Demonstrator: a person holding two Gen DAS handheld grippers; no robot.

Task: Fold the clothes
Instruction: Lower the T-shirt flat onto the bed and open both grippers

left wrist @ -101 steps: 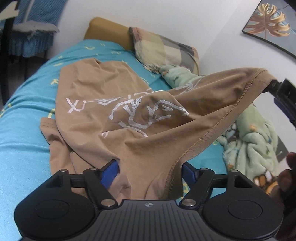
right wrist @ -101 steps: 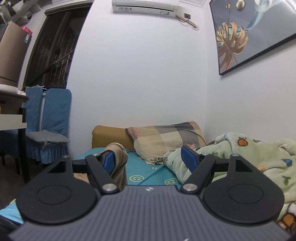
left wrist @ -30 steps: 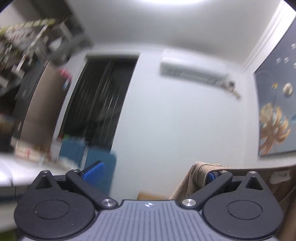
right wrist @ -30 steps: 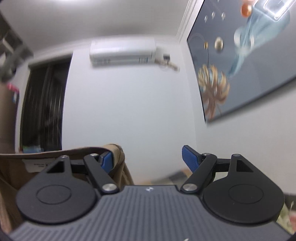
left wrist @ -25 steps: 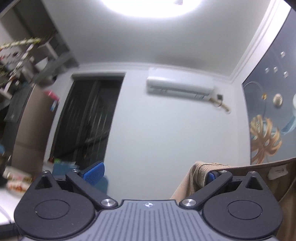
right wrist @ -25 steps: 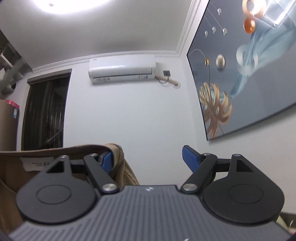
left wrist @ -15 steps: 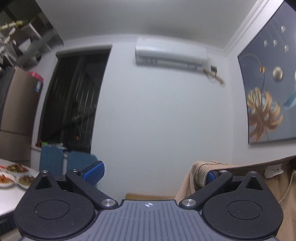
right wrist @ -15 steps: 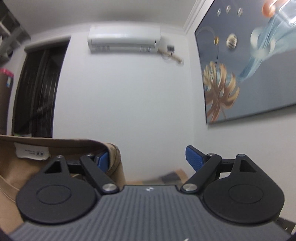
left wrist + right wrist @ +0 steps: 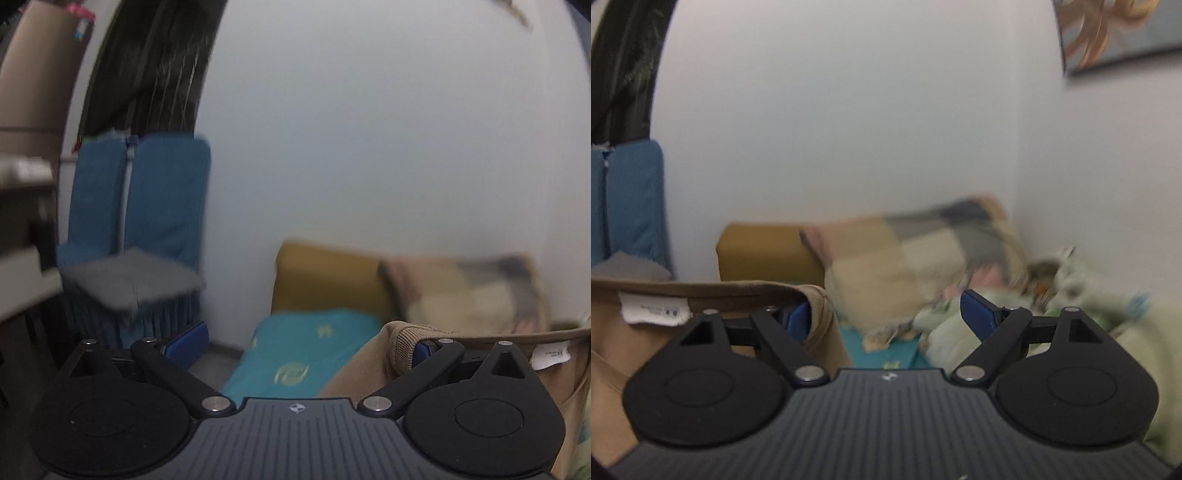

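A tan shirt hangs between my two grippers. In the left wrist view its ribbed edge (image 9: pixel 402 332) is hooked over the right fingertip (image 9: pixel 421 350), with a white label (image 9: pixel 550 356) further right. My left gripper (image 9: pixel 303 347) is open, and the left fingertip (image 9: pixel 186 341) is bare. In the right wrist view the tan shirt (image 9: pixel 701 291) drapes over the left fingertip (image 9: pixel 796 317), its label (image 9: pixel 653 312) facing me. My right gripper (image 9: pixel 886 317) is open, the right fingertip (image 9: pixel 979 314) bare. The shirt's lower part is hidden.
Below lies a bed with a teal sheet (image 9: pixel 306 343), a mustard cushion (image 9: pixel 325 280) and a checked pillow (image 9: pixel 916 258) at the wall. A green blanket (image 9: pixel 1108 314) is heaped on the right. A blue chair (image 9: pixel 147 221) and a table edge (image 9: pixel 22 280) stand left.
Both cameras have tipped down from the ceiling and upper wall toward the bed. The shirt stays hooked on the same inner finger of each gripper.
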